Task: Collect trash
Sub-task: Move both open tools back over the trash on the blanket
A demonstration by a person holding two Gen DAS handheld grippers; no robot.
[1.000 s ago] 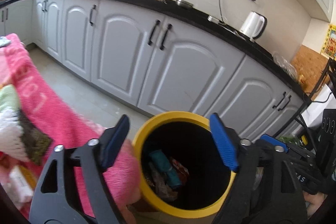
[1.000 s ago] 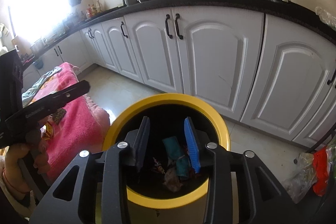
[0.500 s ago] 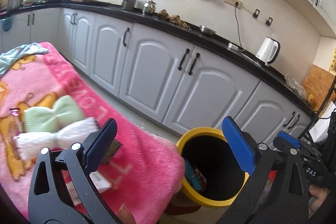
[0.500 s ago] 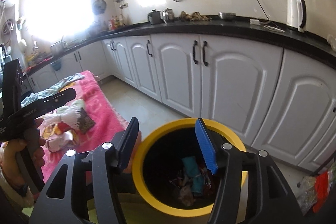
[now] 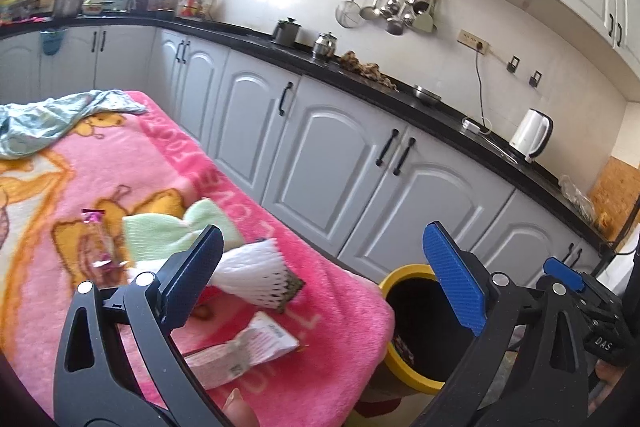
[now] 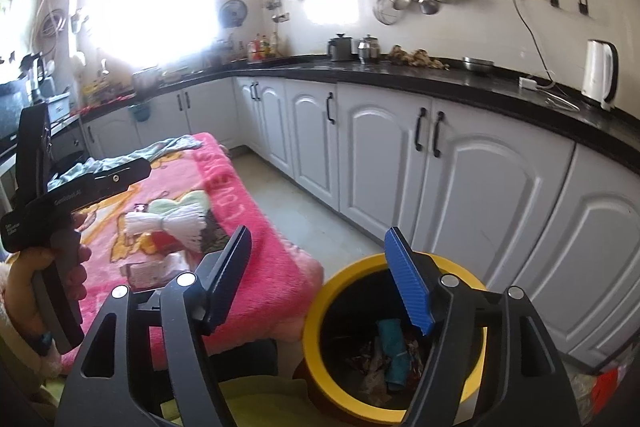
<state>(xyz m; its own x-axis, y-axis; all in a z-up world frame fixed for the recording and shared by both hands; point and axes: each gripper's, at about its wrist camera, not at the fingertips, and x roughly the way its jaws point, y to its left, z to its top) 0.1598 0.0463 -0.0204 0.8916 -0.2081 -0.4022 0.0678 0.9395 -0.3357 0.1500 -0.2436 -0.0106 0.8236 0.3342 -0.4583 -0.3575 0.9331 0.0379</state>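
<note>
The left gripper [image 5: 322, 277] is held wide open above the near end of a pink blanket [image 5: 132, 171], with nothing between its blue pads. Just beyond its left fingertip a white foam net [image 5: 256, 277] is seen lying on the blanket, and a pale green foam net [image 5: 176, 227] lies touching it on the far side. Below the gap between the fingers, nearer the camera, a crumpled white wrapper [image 5: 244, 351] rests on the blanket. To the left of the left finger a small pink-and-clear wrapper [image 5: 98, 247] is seen. A grey-green cloth [image 5: 52, 117] is draped over the far end of the blanket. To the lower right of the right fingertip, beside the blanket's corner, a yellow-rimmed bin [image 5: 404, 273] stands on the floor.

The right gripper [image 6: 320, 281] is also spread open and empty. Directly under its right finger the yellow-rimmed bin [image 6: 352, 267] is found, with a teal wrapper [image 6: 394, 351] and other crumpled scraps inside. To the left of its left finger the blanket [image 6: 256, 227] is seen, carrying the white net [image 6: 176, 227] and the green net [image 6: 180, 203]. Far to the left, the other gripper's black handle is gripped in the left hand [image 6: 36, 291]. White cabinets [image 6: 496, 195] under a black countertop [image 6: 440, 79] run behind everything.
</note>
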